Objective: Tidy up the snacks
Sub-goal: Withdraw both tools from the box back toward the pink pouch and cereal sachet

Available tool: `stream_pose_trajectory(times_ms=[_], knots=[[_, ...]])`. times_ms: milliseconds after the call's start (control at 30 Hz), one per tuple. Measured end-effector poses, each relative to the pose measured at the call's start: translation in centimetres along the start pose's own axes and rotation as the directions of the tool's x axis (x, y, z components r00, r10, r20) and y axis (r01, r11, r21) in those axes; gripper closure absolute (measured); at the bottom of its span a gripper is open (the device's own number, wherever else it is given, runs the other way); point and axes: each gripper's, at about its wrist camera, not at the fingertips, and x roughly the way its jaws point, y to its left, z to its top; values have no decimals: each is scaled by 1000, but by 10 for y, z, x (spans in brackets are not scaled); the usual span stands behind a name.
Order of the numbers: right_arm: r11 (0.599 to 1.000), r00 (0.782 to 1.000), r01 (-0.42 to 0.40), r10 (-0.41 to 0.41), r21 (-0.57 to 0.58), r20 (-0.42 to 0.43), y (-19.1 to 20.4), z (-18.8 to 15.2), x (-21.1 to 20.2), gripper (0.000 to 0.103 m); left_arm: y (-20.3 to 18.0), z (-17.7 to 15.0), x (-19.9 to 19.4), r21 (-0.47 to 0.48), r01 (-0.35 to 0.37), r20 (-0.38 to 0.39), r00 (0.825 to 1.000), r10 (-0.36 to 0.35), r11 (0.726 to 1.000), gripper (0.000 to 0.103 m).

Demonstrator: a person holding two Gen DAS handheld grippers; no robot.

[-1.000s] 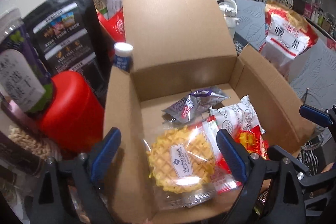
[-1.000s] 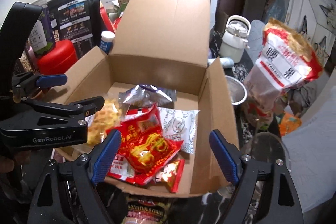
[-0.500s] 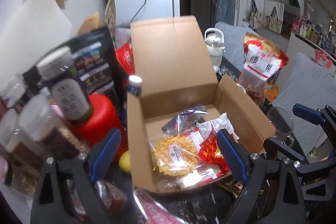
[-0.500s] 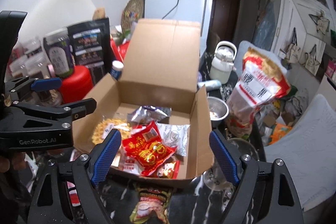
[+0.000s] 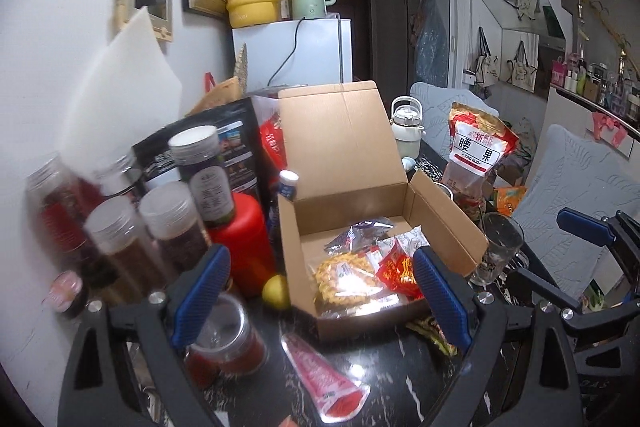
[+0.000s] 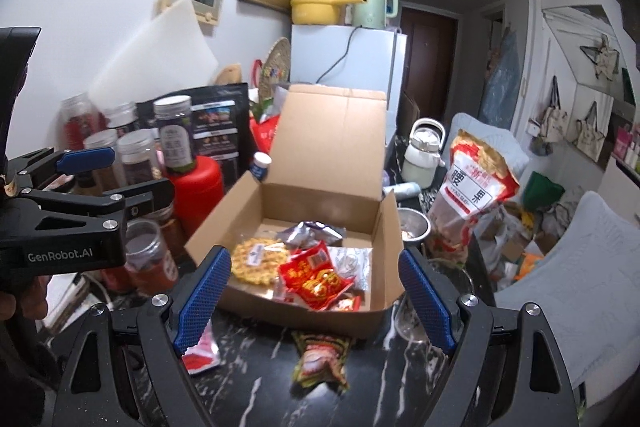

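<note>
An open cardboard box (image 5: 344,163) (image 6: 332,147) stands on the dark marble table with its lid upright. Inside lie a yellow waffle packet (image 5: 344,273) (image 6: 256,259), a red packet (image 5: 396,267) (image 6: 316,275), a white packet (image 6: 352,259) and a silvery purple packet (image 5: 360,233). In front of the box lie a pink sachet (image 5: 324,379) and a green-and-red snack packet (image 6: 320,359). My left gripper (image 5: 320,297) hangs open and empty above the near table edge. My right gripper (image 6: 316,297) is open and empty beside it, back from the box.
Jars (image 5: 172,223), a red canister (image 5: 240,235) and a lemon (image 5: 276,291) crowd the left. A glass mug (image 5: 500,251), a steel bowl (image 6: 412,227) and a big cashew bag (image 6: 476,183) stand to the right. A white fridge (image 5: 304,55) is behind.
Both grippers have drawn back and upward from over the box. The box now looks smaller, and the table in front with its loose packets has come into view.
</note>
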Motion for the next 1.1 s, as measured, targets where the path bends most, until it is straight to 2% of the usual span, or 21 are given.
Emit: stream_pose_trajectory(times_ms=[333, 433, 567, 633, 833, 1000, 1100], knots=[[999, 999, -32, 32, -10, 0, 34, -28, -29, 14, 13, -44, -30, -10, -2, -16, 1000, 2, 1000, 10], [999, 999, -46, 45, -12, -13, 45, -39, -31, 14, 21, -59, -34, -32, -2, -32, 999, 1, 999, 10], [998, 998, -61, 60, -9, -31, 58, -53, -30, 14, 29, -77, -38, -33, -42, -46, 998, 40, 999, 10], [998, 997, -68, 67, -10, -39, 65, -61, -28, 14, 33, -88, -38, -37, -29, -64, 998, 27, 999, 10], [992, 987, -128, 129, 13, -97, 85, -81, -12, 14, 49, -115, -30, -76, -21, -119, 993, 11, 997, 10], [986, 974, -161, 164, 32, -156, 100, -99, 17, 14, 66, -135, -17, -101, -60, -154, 987, 44, 993, 10], [981, 963, -184, 191, 56, -188, 105, -107, 36, 14, 79, -143, -6, -130, -57, -177, 984, 33, 990, 10]])
